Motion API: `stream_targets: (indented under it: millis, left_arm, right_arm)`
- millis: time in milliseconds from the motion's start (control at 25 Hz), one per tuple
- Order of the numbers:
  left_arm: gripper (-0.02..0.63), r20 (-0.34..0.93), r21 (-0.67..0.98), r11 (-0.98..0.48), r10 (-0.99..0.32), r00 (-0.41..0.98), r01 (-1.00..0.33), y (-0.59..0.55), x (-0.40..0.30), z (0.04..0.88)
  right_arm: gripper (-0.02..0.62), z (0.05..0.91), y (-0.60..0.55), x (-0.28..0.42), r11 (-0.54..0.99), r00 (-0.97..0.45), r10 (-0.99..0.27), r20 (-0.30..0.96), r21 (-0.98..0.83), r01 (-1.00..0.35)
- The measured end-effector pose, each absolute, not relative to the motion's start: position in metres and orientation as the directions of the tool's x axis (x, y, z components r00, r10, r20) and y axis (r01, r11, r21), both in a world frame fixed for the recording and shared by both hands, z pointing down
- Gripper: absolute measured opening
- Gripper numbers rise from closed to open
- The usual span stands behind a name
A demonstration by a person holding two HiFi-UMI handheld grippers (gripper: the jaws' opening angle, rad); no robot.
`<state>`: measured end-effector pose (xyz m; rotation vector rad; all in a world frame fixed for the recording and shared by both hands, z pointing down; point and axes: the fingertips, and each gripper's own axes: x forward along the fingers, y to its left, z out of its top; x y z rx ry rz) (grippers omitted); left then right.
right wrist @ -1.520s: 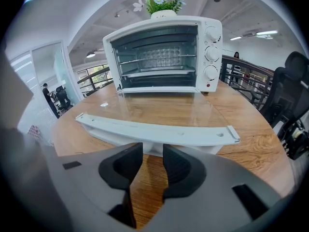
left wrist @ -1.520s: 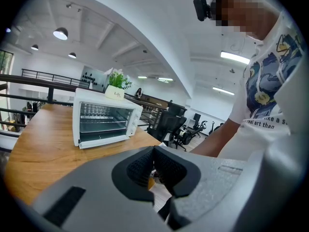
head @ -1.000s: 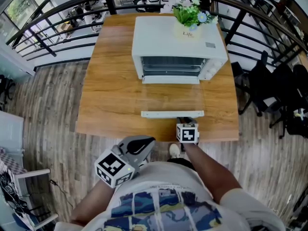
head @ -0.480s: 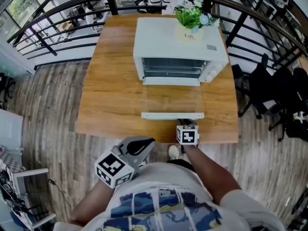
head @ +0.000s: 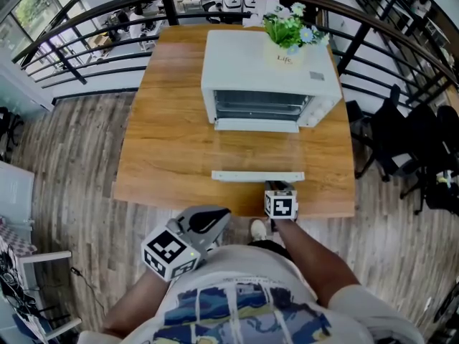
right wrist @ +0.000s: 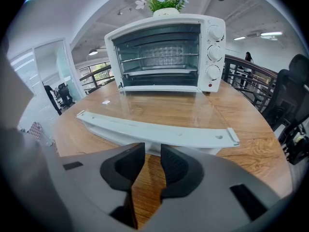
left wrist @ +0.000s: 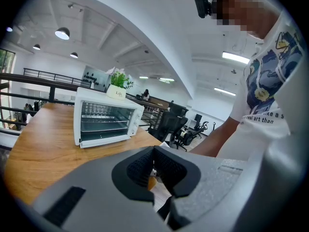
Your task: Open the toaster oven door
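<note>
The door [head: 254, 151] of the toaster oven [head: 267, 77] lies flat open, so the right gripper [right wrist: 152, 151] sits just near of its handle [right wrist: 159, 132] — jaws closing on nothing — while the unneeded left gripper [left wrist: 153, 152] hangs back, pinched together empty.

The head view looks steeply down from above the person [head: 251, 303], from well off, with the tabletop [head: 172, 149] across the middle of the frame and the toaster oven [head: 267, 67] at upper centre, its front toward the camera. The right gripper view sits low and close over the tabletop's near edge and faces straight into the toaster oven, which fills the upper centre; the left gripper view looks from farther back, off that edge, slantwise at it, small at mid-left. All three views share the toaster oven and the tabletop around it.
</note>
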<state>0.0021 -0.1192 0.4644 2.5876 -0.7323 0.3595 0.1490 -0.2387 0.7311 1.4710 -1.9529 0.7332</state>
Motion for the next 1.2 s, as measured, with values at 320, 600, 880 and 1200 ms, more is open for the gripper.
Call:
stream_targets:
  millis: [320, 600, 880, 1200]
  left_arm:
    - [0.003, 0.355, 0.326, -0.770, -0.437, 0.826, -0.548, -0.1184, 0.0015, 0.4638]
    - [0.002, 0.351, 0.320, -0.772, -0.442, 0.826, -0.549, -0.1215, 0.0003, 0.4643]
    - [0.003, 0.356, 0.328, -0.767, -0.441, 0.824, -0.552, -0.1207, 0.0025, 0.4660]
    - [0.003, 0.356, 0.325, -0.767, -0.443, 0.823, -0.554, -0.1215, 0.0056, 0.4653]
  right_arm:
    - [0.087, 0.7315, -0.2372, 0.1527, 0.237, -0.212, -0.643, 0.736, -0.072, -0.969]
    - [0.080, 0.7275, -0.2427, 0.1489, 0.244, -0.218, -0.657, 0.722, -0.071, -0.967]
    - [0.074, 0.7291, -0.2413, 0.1526, 0.242, -0.206, -0.655, 0.727, -0.057, -0.969]
    - [0.069, 0.7279, -0.2408, 0.1501, 0.252, -0.224, -0.656, 0.721, -0.071, -0.965]
